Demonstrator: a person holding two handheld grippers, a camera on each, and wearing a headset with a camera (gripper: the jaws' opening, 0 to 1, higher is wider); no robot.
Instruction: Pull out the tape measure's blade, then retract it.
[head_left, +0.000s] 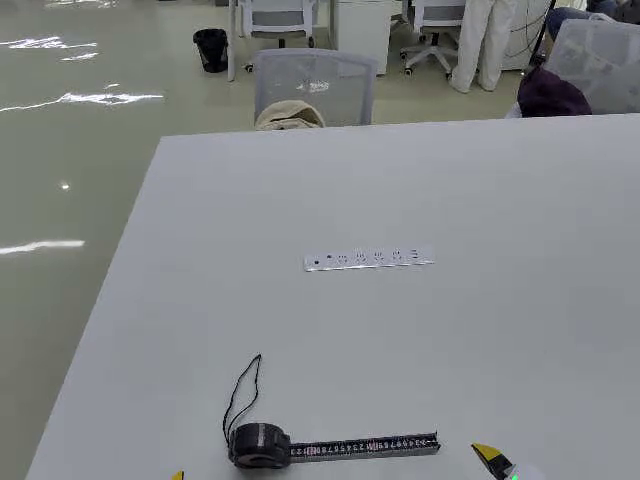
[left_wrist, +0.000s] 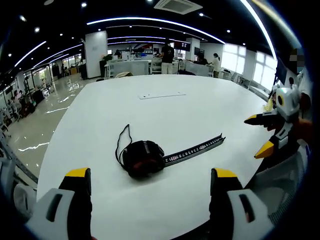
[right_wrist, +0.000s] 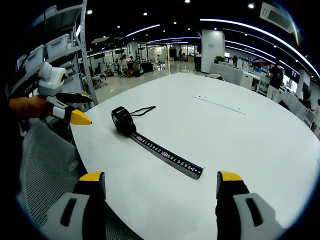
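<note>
One white office table (head_left: 400, 180), tape measure (head_left: 260, 445)

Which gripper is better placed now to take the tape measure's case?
Probably the left gripper: open, it faces the case straight between its jaws. The right gripper faces the blade's tip instead.

Socket strip (head_left: 369, 259) on white table (head_left: 520, 200); grey chair (head_left: 314, 85) beyond.

Open-plan office: mesh chairs (head_left: 313, 85), strip lights (left_wrist: 150, 21)
</note>
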